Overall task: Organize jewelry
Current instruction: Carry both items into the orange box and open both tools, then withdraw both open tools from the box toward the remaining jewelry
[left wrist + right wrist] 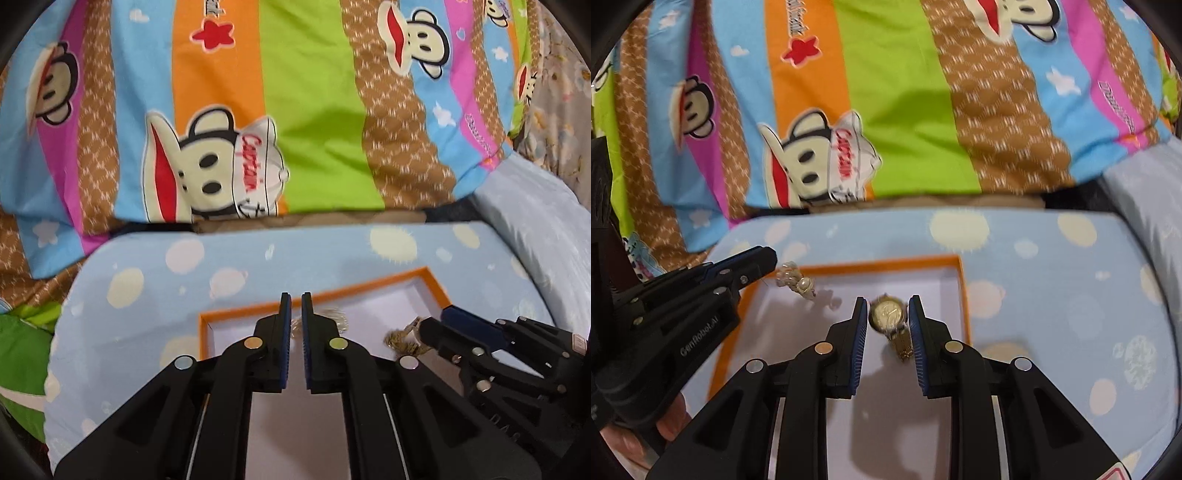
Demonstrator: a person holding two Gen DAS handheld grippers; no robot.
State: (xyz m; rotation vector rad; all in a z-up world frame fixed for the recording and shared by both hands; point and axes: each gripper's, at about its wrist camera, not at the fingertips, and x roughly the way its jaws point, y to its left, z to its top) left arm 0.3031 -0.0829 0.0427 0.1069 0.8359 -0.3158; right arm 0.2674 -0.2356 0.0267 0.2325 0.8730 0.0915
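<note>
An orange-rimmed box with a white floor [436, 284] [962, 295] lies on a blue dotted cloth. My left gripper [296, 301] is shut on a clear packet with a pearl piece [798, 282], held over the box's left part; in the left wrist view only a glint of the packet [334, 319] shows past the fingers. My right gripper [888, 306] holds a gold watch [888, 317] between its pads over the box, its strap hanging down. The watch strap [400, 341] and right gripper [436, 325] show in the left wrist view. The left gripper [768, 258] shows in the right wrist view.
The box sits on a blue cushion with pale dots [147, 295] [1052, 295]. Behind it lies a striped quilt with cartoon monkeys [295, 110] [886, 110]. A pale blue pillow [535, 221] lies at the right.
</note>
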